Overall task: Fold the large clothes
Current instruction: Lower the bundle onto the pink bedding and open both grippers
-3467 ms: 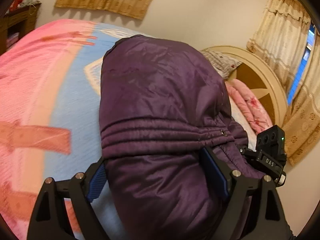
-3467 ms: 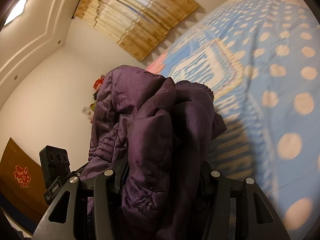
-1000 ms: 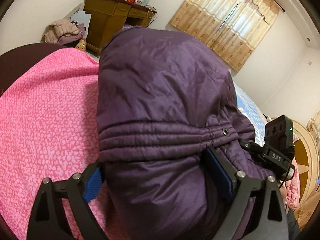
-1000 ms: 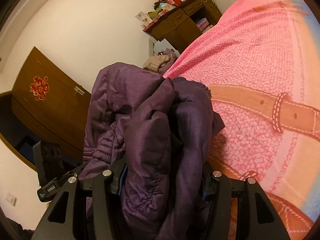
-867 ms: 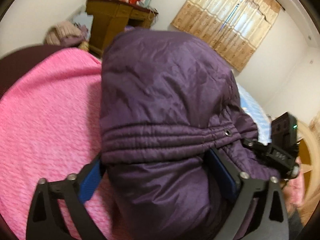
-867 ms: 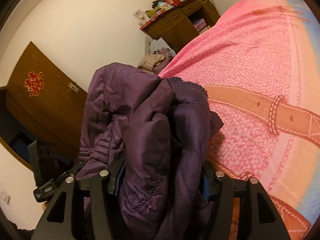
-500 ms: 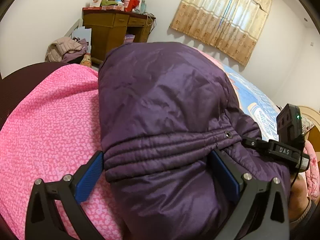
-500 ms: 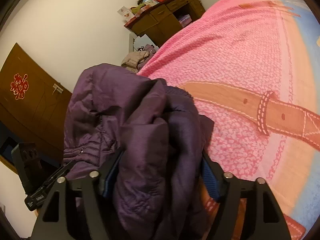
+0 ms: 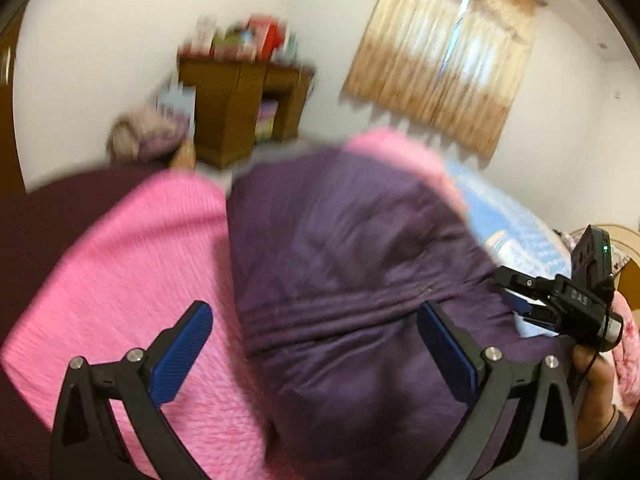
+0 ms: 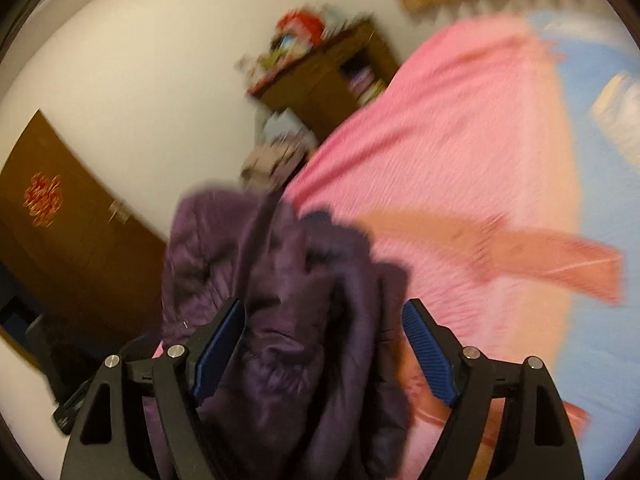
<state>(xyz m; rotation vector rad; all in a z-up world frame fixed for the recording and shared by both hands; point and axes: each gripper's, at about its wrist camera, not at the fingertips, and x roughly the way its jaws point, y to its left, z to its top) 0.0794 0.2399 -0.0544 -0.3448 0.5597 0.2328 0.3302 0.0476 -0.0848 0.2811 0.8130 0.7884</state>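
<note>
A: Left wrist view. Where is the jacket?

B: On the bed, purple, bunched, lying over the pink part of the cover. Blue part of the cover shows past it to the right. Frame is motion-blurred.

A: Left gripper?

B: Fingers spread wide. Jacket sits between them; left pad clear of the cloth, right pad at its edge, contact not certain. No pinch.

A: Anything else?

B: Right gripper at the right edge, with a hand under it; its fingers are hard to read here. Wooden desk with clutter on top against the far wall, curtain to its right.

A: Right wrist view?

B: Right gripper fingers spread apart. Jacket heaped between them, crumpled, resting on the pink bed. Right pad stands off from the cloth; left pad close beside it, cannot tell if touching.

A: Background?

B: Desk by the wall, brown door to the left. All blurred.
</note>
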